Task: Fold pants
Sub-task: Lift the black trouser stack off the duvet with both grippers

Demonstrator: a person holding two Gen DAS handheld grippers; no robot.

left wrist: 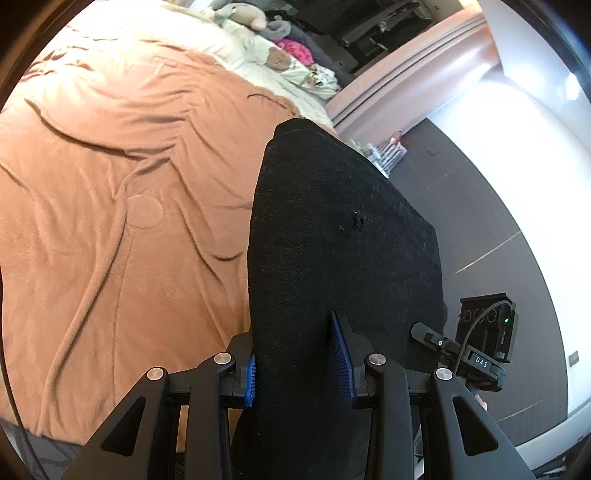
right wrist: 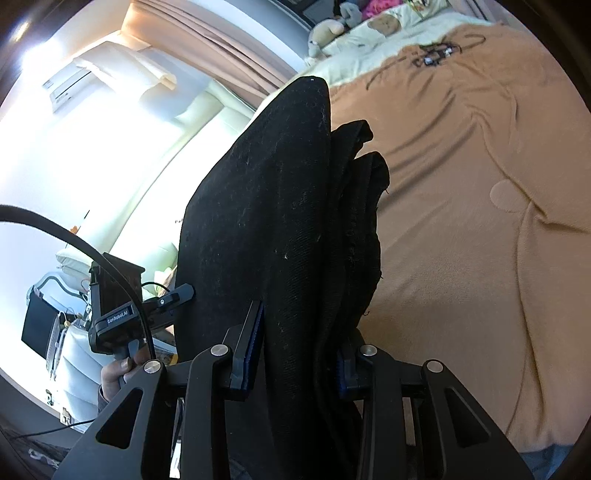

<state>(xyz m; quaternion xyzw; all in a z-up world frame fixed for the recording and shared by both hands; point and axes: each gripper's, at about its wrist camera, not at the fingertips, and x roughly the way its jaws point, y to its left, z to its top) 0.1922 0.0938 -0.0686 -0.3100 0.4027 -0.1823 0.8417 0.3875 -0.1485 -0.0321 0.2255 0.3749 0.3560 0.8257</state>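
Your left gripper (left wrist: pixel 299 360) clamps the black pants (left wrist: pixel 332 229), held above the orange blanket (left wrist: pixel 122 192); your right gripper (left wrist: pixel 476 343) is beyond.

**Background: bed and room**

Orange blanket (left wrist: pixel 110 184) fills the left of the left wrist view, wrinkled. Cream bedding (left wrist: pixel 258 55) at upper centre with stuffed toys (left wrist: pixel 243 14) and a pink item (left wrist: pixel 293 48). Pink curtain (left wrist: pixel 413 62) upper right, dark floor (left wrist: pixel 480 221) right.

Bed with orange blanket (left wrist: pixel 122 177), pink curtain (left wrist: pixel 413 70), dark floor (left wrist: pixel 480 206), bright window light
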